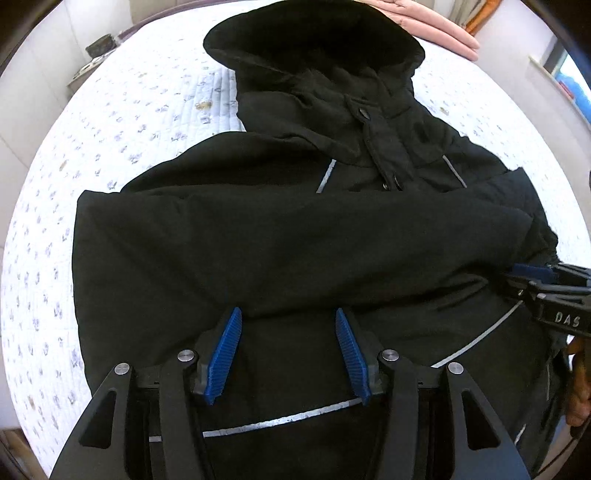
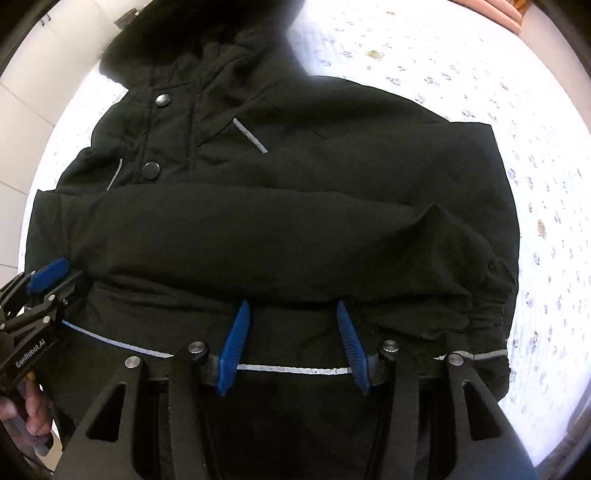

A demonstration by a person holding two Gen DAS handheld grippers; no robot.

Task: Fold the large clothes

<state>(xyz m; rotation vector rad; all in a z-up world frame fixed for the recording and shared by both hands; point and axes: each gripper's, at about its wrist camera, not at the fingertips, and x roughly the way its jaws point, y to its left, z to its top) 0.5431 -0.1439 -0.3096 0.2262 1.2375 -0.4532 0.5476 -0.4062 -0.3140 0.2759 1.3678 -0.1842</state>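
Note:
A black hooded jacket (image 1: 295, 229) lies front-up on the bed, hood at the far end, with a sleeve folded across its chest (image 2: 280, 236). Grey reflective stripes run along its lower part. My left gripper (image 1: 288, 317) hangs over the jacket just below the folded sleeve, its blue pads (image 1: 225, 354) apart and nothing between them. In the right wrist view the left gripper (image 2: 48, 273) shows at the left edge. My right gripper (image 2: 291, 310) stands open over the same band of the jacket, further right, gripping nothing. The right gripper (image 1: 535, 277) also shows at the left wrist view's right edge.
The bed carries a white quilted cover with small flowers (image 1: 122, 147), bare on both sides of the jacket (image 2: 535, 166). Folded pink cloth (image 1: 443, 33) lies past the hood. A dark object (image 1: 99, 44) stands on a low unit far left. A person's hand (image 2: 33, 406) holds the left gripper.

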